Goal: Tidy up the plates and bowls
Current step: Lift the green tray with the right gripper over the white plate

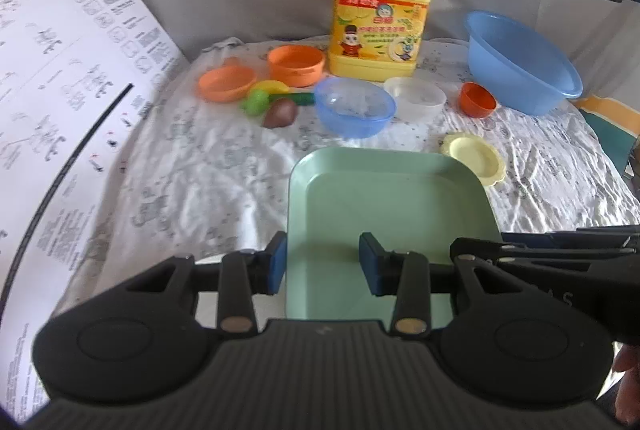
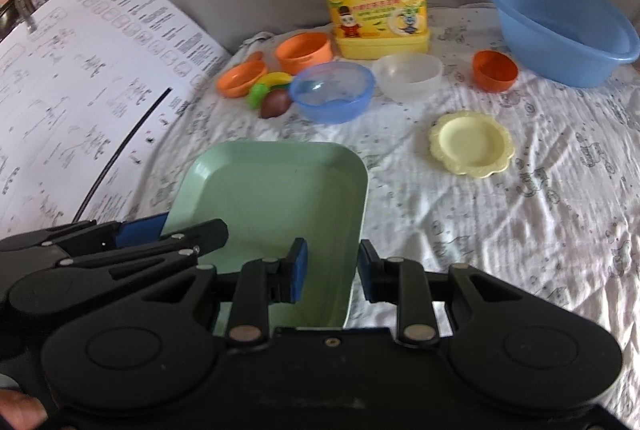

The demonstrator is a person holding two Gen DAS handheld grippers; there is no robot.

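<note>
both grippers hold one pale green square tray (image 1: 384,198) above the patterned white cloth (image 1: 200,190). the left gripper (image 1: 322,264) straddles the tray's left wall near its near corner, one blue pad outside and one inside, and the pads appear to press on the wall. the right gripper (image 2: 331,272) does the same on the tray's right wall, its jaws narrowed around the rim and pinching it. each gripper shows in the other's view at the tray's opposite edge. the tray is empty and sits in the near middle of the scene, its far edge pointing toward the other dishes.

beyond the tray, a translucent blue bowl (image 1: 355,106) stands just left of a clear bowl (image 1: 415,96). a small orange cup (image 1: 478,99) lies tilted to the right of the clear bowl, near a large blue basin (image 1: 520,60) at the far right. a pale yellow scalloped plate (image 2: 471,143) lies flat on the cloth, just off the tray's far right corner. at the far left sit an orange bowl (image 1: 296,64) and a shallow orange dish (image 1: 227,83), with toy fruits (image 1: 276,104) clustered between them and the blue bowl. a yellow detergent jug (image 1: 380,14) stands upright behind the bowls. a large printed sheet (image 1: 60,90) rises along the left side.
</note>
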